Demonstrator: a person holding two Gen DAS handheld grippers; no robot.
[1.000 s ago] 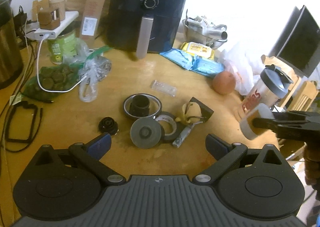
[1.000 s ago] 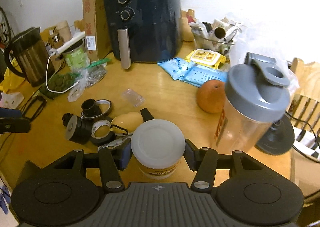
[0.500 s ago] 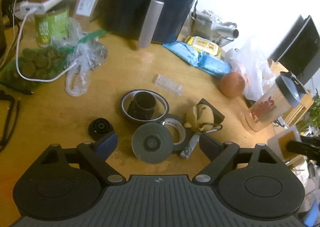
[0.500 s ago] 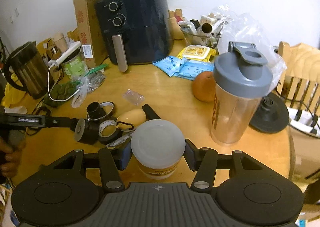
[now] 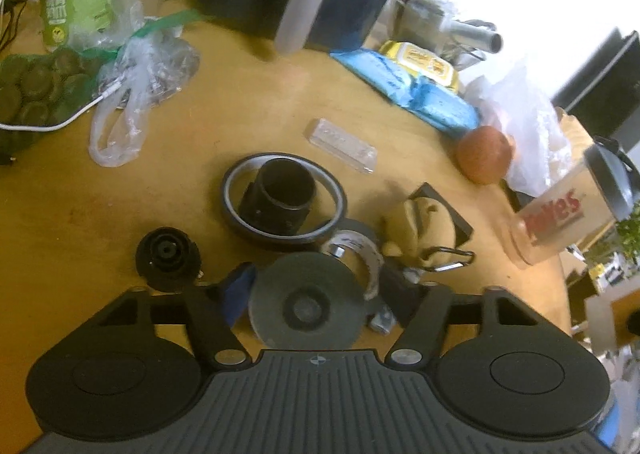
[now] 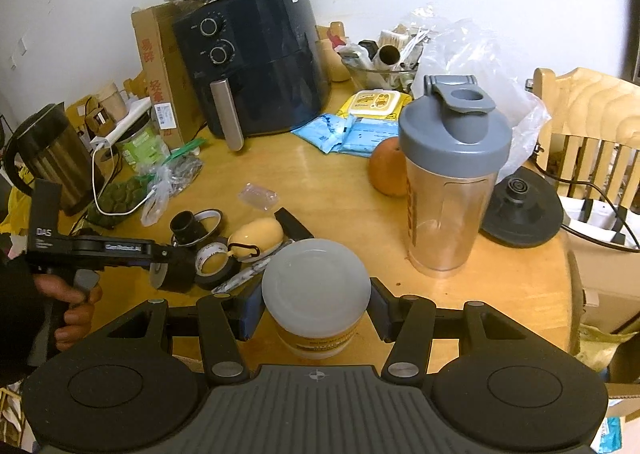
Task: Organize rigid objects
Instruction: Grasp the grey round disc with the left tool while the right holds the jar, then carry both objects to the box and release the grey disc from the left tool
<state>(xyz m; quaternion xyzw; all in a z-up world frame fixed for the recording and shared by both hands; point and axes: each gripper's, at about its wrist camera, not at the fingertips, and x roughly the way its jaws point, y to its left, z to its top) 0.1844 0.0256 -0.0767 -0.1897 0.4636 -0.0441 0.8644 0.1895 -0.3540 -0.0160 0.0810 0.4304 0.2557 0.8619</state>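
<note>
Grey disc (image 5: 307,308) — clamped between left hand-held gripper (image 5: 316,294) jaws just closing, white-lidded jar (image 6: 316,294) gripped by right.

1. The dark blue air fryer (image 6: 256,58) stood at the back of the round wooden table (image 6: 320,182).
2. Left of it leaned a brown cardboard box (image 6: 158,74).
3. Right of it lay a yellow wipes pack (image 6: 374,102).
4. Before it, nearer the camera, sat a black cylinder (image 5: 282,194) inside a flat tape ring (image 5: 284,202).
5. Right of that ring stood a clear, grey-lidded shaker bottle (image 6: 454,174).

right hand-held gripper (image 6: 316,312) clamping white-lidded jar (image 6: 316,286)
</note>
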